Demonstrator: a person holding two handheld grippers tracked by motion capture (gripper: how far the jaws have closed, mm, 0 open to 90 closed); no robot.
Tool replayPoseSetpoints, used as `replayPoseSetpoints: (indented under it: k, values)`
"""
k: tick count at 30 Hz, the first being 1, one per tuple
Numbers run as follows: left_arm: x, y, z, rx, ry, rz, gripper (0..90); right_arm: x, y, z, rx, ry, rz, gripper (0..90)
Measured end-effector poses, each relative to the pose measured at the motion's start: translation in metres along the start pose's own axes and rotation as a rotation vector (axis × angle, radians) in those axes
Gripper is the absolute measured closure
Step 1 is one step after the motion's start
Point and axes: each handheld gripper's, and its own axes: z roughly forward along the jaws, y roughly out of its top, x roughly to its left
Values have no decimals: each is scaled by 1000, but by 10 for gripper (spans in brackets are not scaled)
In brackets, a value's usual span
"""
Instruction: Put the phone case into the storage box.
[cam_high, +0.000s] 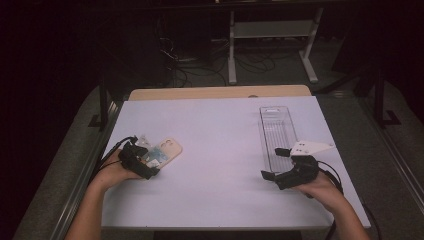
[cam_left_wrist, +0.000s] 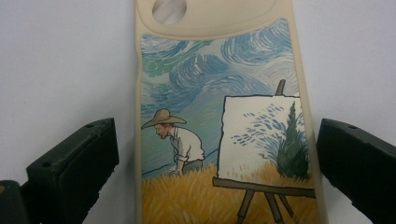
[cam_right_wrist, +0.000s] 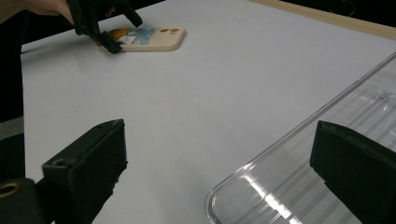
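White table (cam_high: 220, 150): phone case (cam_left_wrist: 219, 121) is straddled, ungripped, by the released left tool (cam_left_wrist: 217, 163); right tool (cam_right_wrist: 219, 177) is held released beside tray (cam_high: 277, 130)

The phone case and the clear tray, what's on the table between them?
Nothing: between the phone case and the clear tray lies bare white tabletop, seen in the high view and the right gripper view.

My left gripper (cam_left_wrist: 217, 158) hung over a phone case (cam_left_wrist: 219, 116) on the white table (cam_left_wrist: 60, 60), its jaws spread wide, one either side of the case's painted back, neither touching it.
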Motion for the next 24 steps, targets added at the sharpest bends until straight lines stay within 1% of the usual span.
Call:
replayPoseSetpoints:
  k: [3,5,6,7,8,10,13,14,17,22,24]
  values:
    - [1,0,0,11,-7,-10,0,0,0,0,2,-1,-4,32]
    - [2,0,0,18,-20,-24,3,0,0,0,-1,2,-3,32]
    - [2,-1,0,5,-29,-35,19,0,0,0,-1,1,-3,32]
    - [3,-1,-1,16,-36,-30,36,0,0,0,-1,1,-4,32]
    - [3,-2,-1,8,-39,-36,41,0,0,0,1,0,-3,32]
    - [5,-3,0,-7,-58,-50,57,0,0,0,1,0,-3,32]
    - [5,-4,0,-19,-61,-52,67,0,0,0,1,0,-4,34]
    - [5,-4,0,-14,-60,-47,69,0,0,0,-1,2,-3,33]
    - [5,-4,-1,-21,-62,-56,75,0,0,0,-1,3,-4,34]
    - [5,-4,-1,-16,-63,-55,77,0,0,0,1,1,-3,34]
    - [7,-4,-2,-13,-68,-52,96,0,0,0,2,1,-3,34]
